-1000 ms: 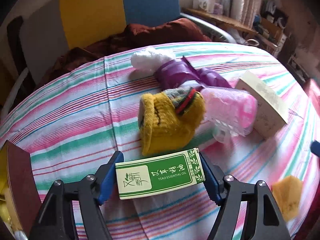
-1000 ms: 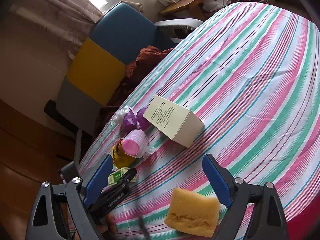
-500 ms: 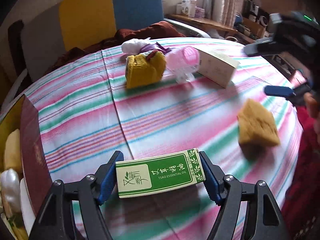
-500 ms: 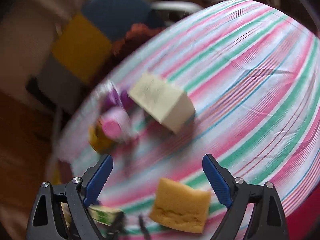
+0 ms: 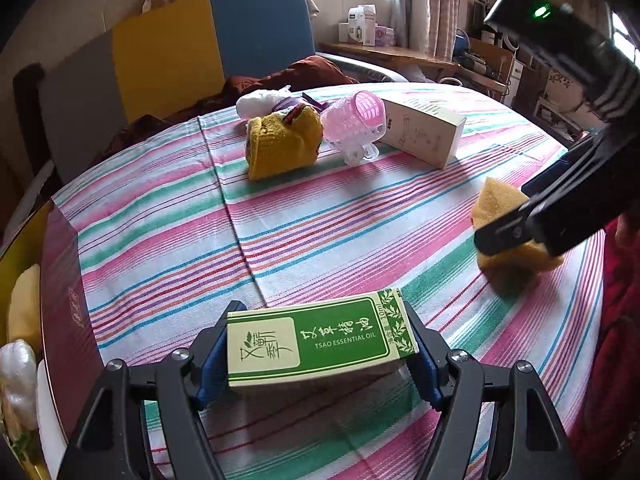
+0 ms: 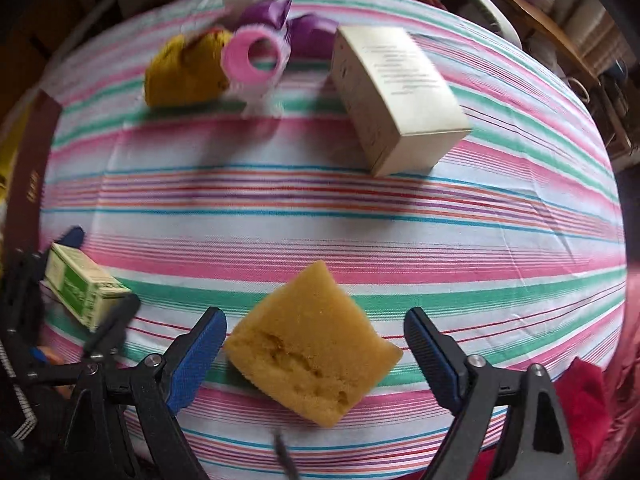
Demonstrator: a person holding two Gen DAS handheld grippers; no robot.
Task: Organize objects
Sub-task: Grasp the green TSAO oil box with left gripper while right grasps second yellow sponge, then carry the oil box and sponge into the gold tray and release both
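The soft, light yellow sponge [image 6: 312, 344] at 6 o'clock is straddled, untouched, by the closing right gripper [image 6: 316, 344]; its flat sides are best squeezed gently. The stiff essential-oil box [image 5: 320, 340] is clamped endwise in the left gripper [image 5: 320, 354].

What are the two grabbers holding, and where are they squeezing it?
The left gripper holds the green essential oil box, clamped at its two short ends. The right gripper holds nothing yet: its jaws are closing around the yellow sponge, pads not touching.

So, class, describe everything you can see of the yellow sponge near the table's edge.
The sponge is a thick yellow-orange block, porous, with a ragged split along its near side. It lies skewed on the striped tablecloth, one corner pointing away. The right gripper straddles it from above, jaws closing; its blue pads do not yet press on it. Nothing else touches it.
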